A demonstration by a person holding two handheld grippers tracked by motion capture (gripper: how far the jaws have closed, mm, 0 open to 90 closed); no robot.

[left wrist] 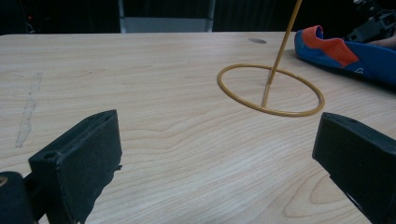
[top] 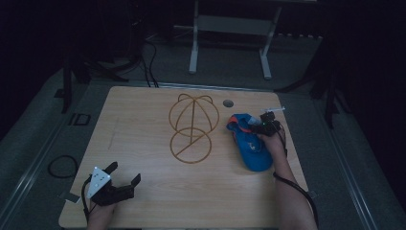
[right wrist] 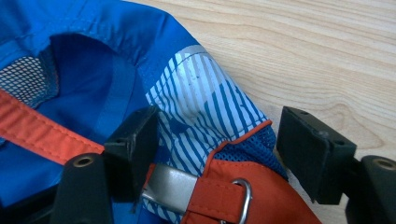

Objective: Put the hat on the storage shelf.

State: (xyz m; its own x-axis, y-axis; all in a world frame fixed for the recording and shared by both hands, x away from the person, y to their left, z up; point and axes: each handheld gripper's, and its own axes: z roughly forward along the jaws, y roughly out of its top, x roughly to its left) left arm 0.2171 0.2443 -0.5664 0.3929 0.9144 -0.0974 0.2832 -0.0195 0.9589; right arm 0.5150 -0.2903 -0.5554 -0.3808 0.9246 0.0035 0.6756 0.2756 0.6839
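A: Item one, hazards. Your right gripper (right wrist: 212, 154) stands with its jaws apart, straddling the rear edge of the cap (top: 249, 140). One jaw lies against the cloth; the other is off to the side over bare wood. If you close here, I judge you would pinch just one loose fold, and thin fabric like this may slide out as you lift.

B: And the metal part?

A: Item two. A strap with a metal buckle (right wrist: 240, 200) sits between those jaws. Close on it and the pads may skid off the hard ring, or drag the strap and leave the cap behind.

B: The stand?

A: Item three. The wire stand (top: 191, 125) is just beside the cap, light-looking, with a thin upright rod over a ring base. A dragged cap or a swinging cable could tip it.

B: My other hand?

A: Item four. Your left gripper (top: 125, 175) is wide open, holding nothing, at the near left corner of the desk (top: 139, 120), well apart from everything.

B: Describe the cap itself.

A: Item five. Blue fabric, orange trim and strap, mesh panels, a white-and-blue striped patch. Soft and crumpled, lying on the right side of the desk, opening turned towards your right gripper.
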